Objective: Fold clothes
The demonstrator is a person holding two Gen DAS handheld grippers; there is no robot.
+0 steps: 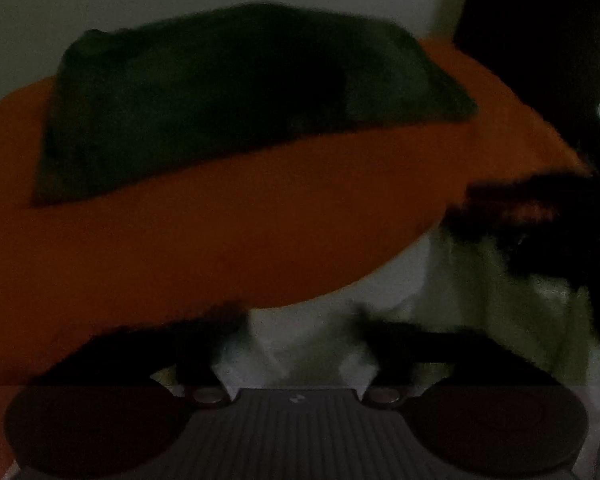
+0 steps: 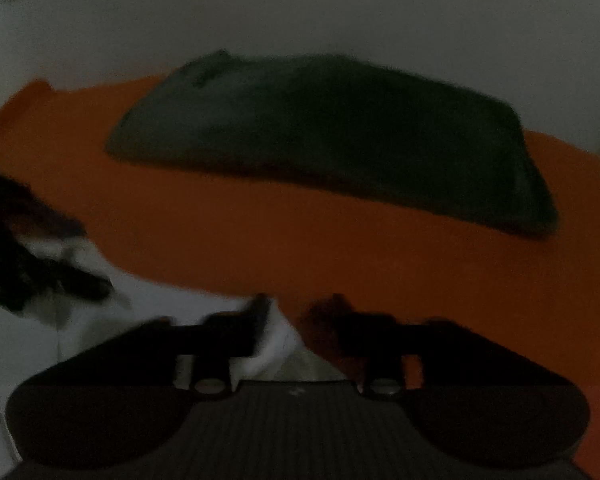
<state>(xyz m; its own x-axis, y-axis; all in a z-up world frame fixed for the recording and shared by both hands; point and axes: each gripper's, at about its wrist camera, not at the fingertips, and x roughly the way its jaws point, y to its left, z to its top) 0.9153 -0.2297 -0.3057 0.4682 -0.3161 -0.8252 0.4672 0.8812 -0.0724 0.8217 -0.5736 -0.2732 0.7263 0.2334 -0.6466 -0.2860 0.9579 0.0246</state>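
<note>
The dark green garment lies folded in a flat slab at the far side of the orange table; it looks soft, light and limp, best pinched at a near corner or edge. Both the left tongs and right tongs gape, holding nothing, over pale floor in a dim, blurred room with a plain wall

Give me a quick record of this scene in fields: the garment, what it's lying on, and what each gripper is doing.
garment: dark green garment, folded into a flat bundle
surface: orange surface, garment resting on it
left gripper: open, empty, short of the near edge, over white cloth
right gripper: open, empty, at the near edge
image quality: dim and blurred
</note>
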